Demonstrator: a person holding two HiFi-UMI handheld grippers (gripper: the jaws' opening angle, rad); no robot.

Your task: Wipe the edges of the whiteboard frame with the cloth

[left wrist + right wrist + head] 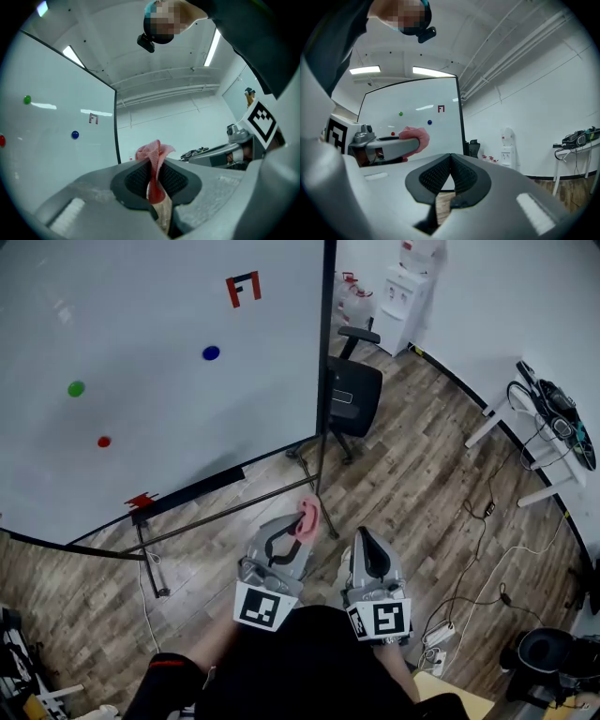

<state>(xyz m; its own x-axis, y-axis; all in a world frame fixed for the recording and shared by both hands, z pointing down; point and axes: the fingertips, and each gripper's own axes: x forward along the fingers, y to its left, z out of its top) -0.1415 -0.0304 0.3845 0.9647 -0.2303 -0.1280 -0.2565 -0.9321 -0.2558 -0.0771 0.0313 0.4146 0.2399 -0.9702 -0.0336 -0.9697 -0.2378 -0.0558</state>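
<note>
A large whiteboard (pixel 131 381) on a wheeled stand fills the upper left of the head view, with a black frame edge (pixel 328 334) down its right side. My left gripper (pixel 302 524) is shut on a pink cloth (pixel 308 515), held low in front of the board's lower right corner. In the left gripper view the cloth (pixel 153 154) bunches up between the jaws, and the frame edge (pixel 116 126) stands to the left. My right gripper (pixel 364 545) is beside the left one, shut with nothing in it (pixel 450 159).
A black office chair (pixel 354 395) stands just right of the board. A water dispenser (pixel 403 306) is at the far wall. A white desk (pixel 553 427) with gear is at the right. Cables (pixel 478 587) trail over the wood floor. Coloured magnets (pixel 211 352) dot the board.
</note>
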